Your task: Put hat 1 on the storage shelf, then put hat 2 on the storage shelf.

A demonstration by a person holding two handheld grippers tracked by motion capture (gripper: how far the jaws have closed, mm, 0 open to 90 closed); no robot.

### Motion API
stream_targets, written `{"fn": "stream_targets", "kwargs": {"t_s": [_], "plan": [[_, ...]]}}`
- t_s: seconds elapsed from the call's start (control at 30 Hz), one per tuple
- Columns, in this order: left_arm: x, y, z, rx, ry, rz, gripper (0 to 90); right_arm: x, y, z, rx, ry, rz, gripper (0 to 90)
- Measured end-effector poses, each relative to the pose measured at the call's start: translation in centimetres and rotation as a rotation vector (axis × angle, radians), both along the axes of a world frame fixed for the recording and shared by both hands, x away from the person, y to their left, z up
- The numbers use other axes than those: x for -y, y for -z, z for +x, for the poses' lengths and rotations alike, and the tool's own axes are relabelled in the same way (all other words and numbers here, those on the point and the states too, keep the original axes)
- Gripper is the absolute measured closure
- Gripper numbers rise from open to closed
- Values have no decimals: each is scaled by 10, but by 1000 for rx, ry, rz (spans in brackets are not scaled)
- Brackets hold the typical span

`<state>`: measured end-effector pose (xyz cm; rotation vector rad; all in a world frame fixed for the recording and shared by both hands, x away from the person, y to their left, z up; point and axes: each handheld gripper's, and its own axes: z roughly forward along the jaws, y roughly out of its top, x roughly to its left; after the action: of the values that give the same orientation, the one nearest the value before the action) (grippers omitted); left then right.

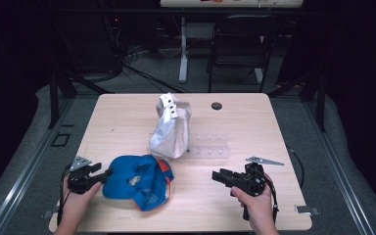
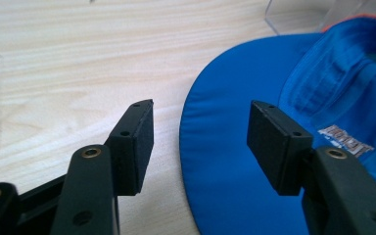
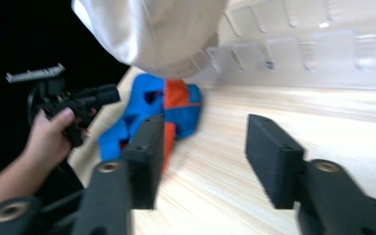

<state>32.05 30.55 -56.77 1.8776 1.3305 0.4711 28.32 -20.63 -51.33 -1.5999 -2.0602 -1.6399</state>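
While a person sits at the near edge of a pale wooden worktop (image 1: 127,112), each hand holds a black two-jawed tool. The left hand-held gripper (image 1: 106,173) lies low over the worktop at the near left, pointing right, its jaws released and parted. In the left gripper view, the edge of a blue cap's (image 1: 139,181) brim passes between the two pads (image 2: 137,147), but neither pad presses on it; one jaw is over bare wood and the other over the blue fabric. The cap lies crumpled on the near left part of the worktop, just right of this gripper, with an orange panel showing on its right side and white lettering inside.

The right hand-held gripper (image 1: 216,176) is at the near right, pointing left toward the cap and well apart from it. Its jaws also stand apart, with nothing between them but wood, as the right gripper view shows.

Behind the cap, near the middle of the worktop, stands a grey-white cloth bag (image 1: 171,129), slumped and upright. Just to its right lies a clear plastic rack (image 1: 208,147). A small dark disc (image 1: 217,105) sits toward the far edge.
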Motion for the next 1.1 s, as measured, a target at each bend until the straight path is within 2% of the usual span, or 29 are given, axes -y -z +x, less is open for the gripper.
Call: {"fn": "stream_targets", "kwargs": {"t_s": [0.03, 0.07, 0.13, 0.2, 0.27, 0.37, 0.47, 0.57, 0.6, 0.67, 0.7, 0.77, 0.87, 0.93, 1.07, 1.1], "plan": [[1, 2, 1, -15, 6, 0, 424, 2, 2, -2, 21, -2, -38, 581], [2, 5, 3, -11, 10, -5, 419, 3, 3, -5, 52, -4, -99, 599], [5, 8, 5, -28, 22, 13, 416, 5, 5, -11, 109, 2, -191, 633], [7, 9, 6, -35, 27, 13, 416, 5, 8, -15, 139, -4, -246, 645], [10, 11, 7, -24, 24, 7, 416, 6, 12, -17, 148, -1, -250, 653], [12, 14, 8, -47, 39, 30, 415, 9, 16, -18, 150, 20, -265, 668], [16, 16, 7, -40, 45, 39, 412, 12, 19, -19, 175, 52, -272, 675], [17, 16, 6, -53, 56, 44, 409, 16, 23, -20, 174, 81, -220, 658], [17, 17, 6, -46, 51, 43, 409, 17, 23, -21, 170, 78, -211, 657], [18, 16, 5, -60, 63, 48, 409, 16, 24, -21, 177, 84, -203, 653], [19, 17, 4, -47, 60, 44, 409, 15, 25, -21, 180, 82, -213, 649], [22, 16, 3, -59, 75, 50, 409, 12, 26, -21, 189, 70, -236, 644], [29, 15, 0, -62, 102, 62, 410, 8, 28, -20, 193, 27, -242, 616], [35, 15, -2, -54, 114, 73, 412, 5, 30, -20, 185, 38, -235, 590], [42, 14, -5, -69, 135, 77, 414, 1, 34, -20, 182, 54, -270, 558], [43, 13, -6, -76, 144, 72, 415, 0, 35, -20, 181, 64, -261, 556]]}}
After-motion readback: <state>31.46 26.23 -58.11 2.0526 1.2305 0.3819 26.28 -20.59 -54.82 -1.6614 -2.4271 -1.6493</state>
